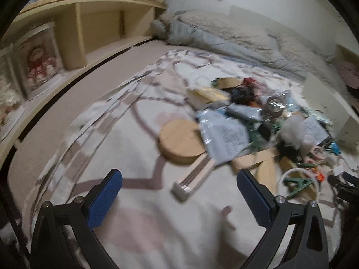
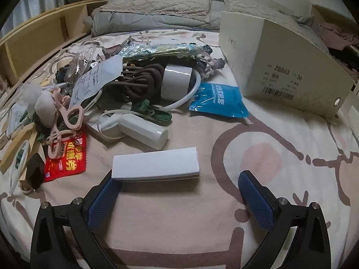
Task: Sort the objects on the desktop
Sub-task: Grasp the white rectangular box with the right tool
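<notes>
A heap of small desktop things lies on a patterned bed sheet. In the left wrist view my left gripper [image 1: 179, 179] is open above bare sheet; ahead lie a long pale box [image 1: 194, 179] and a round cork lid [image 1: 179, 142], with a printed plastic bag [image 1: 224, 134] behind. In the right wrist view my right gripper [image 2: 179, 179] is open, and a white oblong box [image 2: 156, 164] lies just beyond its fingertips, touching the left finger [image 2: 105, 192]. Behind it are a white cylinder bottle [image 2: 143, 130], a tape roll [image 2: 176, 83], a blue pouch [image 2: 218, 100] and a red packet [image 2: 65, 157].
A large cream shoebox [image 2: 280, 67] stands at the right. Pink scissors [image 2: 65, 121], green clips [image 2: 154, 112] and brown cords [image 2: 139, 83] crowd the pile. A wooden shelf [image 1: 89, 33] runs along the left; a grey quilt [image 1: 224, 38] lies at the back.
</notes>
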{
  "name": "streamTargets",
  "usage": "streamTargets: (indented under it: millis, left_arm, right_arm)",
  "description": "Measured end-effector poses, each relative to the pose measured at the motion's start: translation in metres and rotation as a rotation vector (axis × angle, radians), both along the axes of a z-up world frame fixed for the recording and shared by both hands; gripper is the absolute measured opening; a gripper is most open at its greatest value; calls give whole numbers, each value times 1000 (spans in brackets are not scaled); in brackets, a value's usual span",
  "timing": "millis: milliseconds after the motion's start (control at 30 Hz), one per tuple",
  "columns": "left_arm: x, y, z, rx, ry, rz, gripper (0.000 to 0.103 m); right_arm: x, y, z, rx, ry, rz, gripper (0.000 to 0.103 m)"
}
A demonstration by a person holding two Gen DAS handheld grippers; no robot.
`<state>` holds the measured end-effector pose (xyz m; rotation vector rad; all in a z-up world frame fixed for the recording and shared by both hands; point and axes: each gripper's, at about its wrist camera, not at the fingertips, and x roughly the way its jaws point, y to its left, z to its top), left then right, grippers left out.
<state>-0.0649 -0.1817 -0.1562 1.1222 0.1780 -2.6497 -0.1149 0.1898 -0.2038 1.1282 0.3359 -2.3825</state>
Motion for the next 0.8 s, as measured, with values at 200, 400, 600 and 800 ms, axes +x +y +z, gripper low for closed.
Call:
streamTargets:
  millis: [200,400,600,800]
  left_arm:
    - [8,-13,-10,14,-76,100,103]
    - [19,-18,-23,-21,-135,203,103]
    - [22,-28,-22,-18,-112,293,103]
    - [25,-21,-20,1,-100,241,103]
  right_arm:
    - [-4,-1,-1,-11,-4,-1,103]
    - [-6,-3,-3,-21,-2,-12,103]
    - [-5,-4,-4,-17,9,-17,103]
    - [-5,-2,-5,-29,9,-17,103]
